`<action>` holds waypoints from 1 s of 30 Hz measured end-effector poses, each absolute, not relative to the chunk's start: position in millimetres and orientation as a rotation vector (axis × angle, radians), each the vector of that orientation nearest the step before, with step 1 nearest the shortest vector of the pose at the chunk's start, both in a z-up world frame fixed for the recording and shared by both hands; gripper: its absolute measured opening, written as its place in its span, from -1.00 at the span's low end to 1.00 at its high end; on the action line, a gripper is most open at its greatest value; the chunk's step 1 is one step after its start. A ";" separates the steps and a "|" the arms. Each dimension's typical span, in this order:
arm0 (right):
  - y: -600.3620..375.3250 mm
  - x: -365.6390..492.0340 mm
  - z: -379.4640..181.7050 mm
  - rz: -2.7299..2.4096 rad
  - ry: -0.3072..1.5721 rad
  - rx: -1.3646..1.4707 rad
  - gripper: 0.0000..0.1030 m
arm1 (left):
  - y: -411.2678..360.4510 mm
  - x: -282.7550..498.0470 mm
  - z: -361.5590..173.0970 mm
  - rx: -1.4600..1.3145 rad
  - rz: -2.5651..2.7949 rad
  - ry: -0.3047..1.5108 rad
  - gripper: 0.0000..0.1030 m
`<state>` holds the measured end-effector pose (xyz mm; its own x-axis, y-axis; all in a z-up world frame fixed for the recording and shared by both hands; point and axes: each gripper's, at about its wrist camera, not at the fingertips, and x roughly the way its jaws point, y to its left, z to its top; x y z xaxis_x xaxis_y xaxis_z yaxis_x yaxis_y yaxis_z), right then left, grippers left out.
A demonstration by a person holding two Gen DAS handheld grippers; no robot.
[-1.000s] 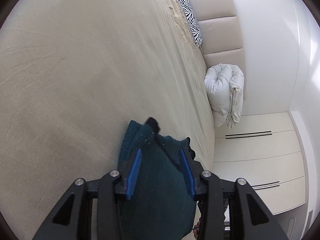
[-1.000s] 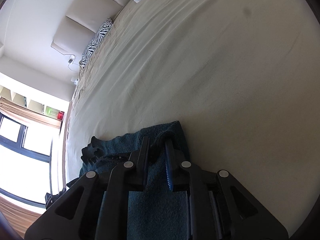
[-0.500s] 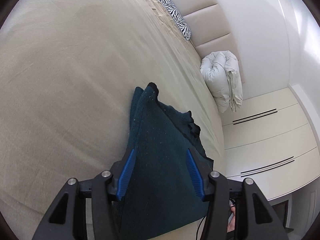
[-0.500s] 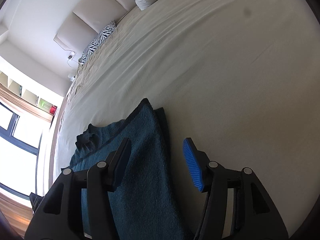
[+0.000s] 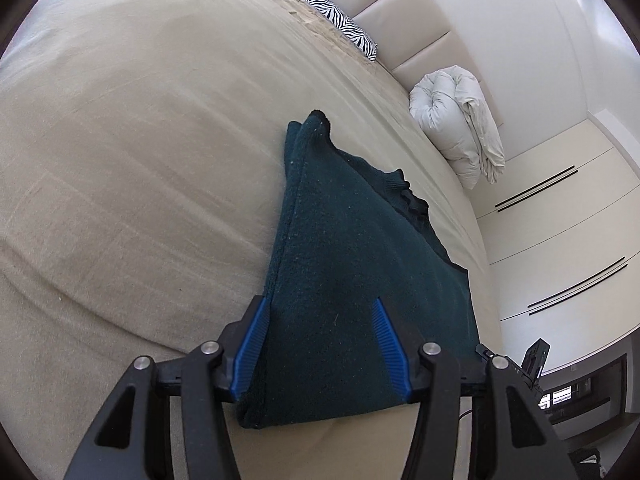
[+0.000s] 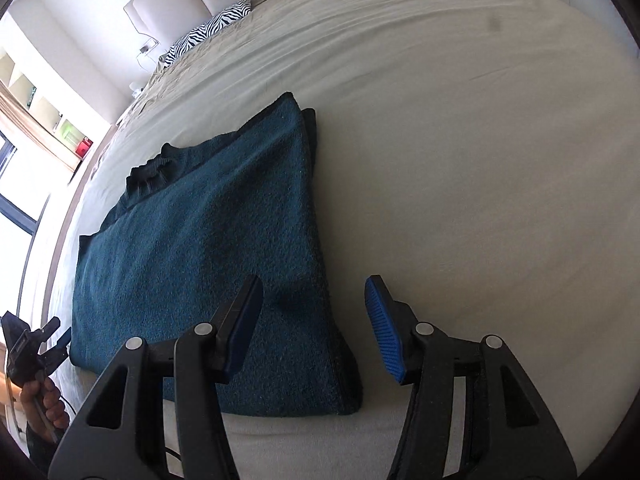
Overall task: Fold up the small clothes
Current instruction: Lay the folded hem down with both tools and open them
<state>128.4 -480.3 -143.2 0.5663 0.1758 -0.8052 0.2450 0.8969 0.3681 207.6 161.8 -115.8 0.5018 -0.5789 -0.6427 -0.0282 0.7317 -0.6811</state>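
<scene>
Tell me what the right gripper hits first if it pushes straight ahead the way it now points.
Probably the folded teal sweater: the open right gripper straddles its right edge, with the beige bedsheet beyond. Its height above the cloth is unclear.

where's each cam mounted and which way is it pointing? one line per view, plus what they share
Left wrist: on the left gripper, looking along its open fingers over the folded teal sweater toward the headboard and wardrobe doors; only its own black frame shows.
Right wrist: on the right gripper, open, looking over the sweater's right edge toward the window; the person's hand with the left gripper shows at lower left.
Shared: sweater, bed sheet, zebra pillow, rolled duvet.
</scene>
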 end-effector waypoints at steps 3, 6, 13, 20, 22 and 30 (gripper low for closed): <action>-478.7 119.3 -140.1 -0.040 0.950 0.463 -0.03 | 159.9 203.7 -113.8 -0.655 -0.355 0.997 0.06; -479.9 117.0 -137.9 -0.041 0.947 0.459 -0.13 | 157.2 198.5 -110.8 -0.609 -0.339 0.988 0.05; -480.5 117.1 -138.9 -0.046 0.947 0.444 -0.40 | 152.1 187.3 -107.5 -0.543 -0.323 0.970 -0.10; -473.8 114.5 -136.6 -0.056 0.946 0.388 -0.80 | 150.3 188.1 -112.2 -0.494 -0.298 0.982 -0.73; -471.9 114.3 -136.0 -0.058 0.947 0.374 -0.87 | 150.6 188.6 -113.6 -0.485 -0.298 0.985 -0.77; -476.0 107.4 -133.7 -0.064 0.934 0.405 -0.90 | 147.6 186.3 -110.9 -0.446 -0.299 0.979 -0.84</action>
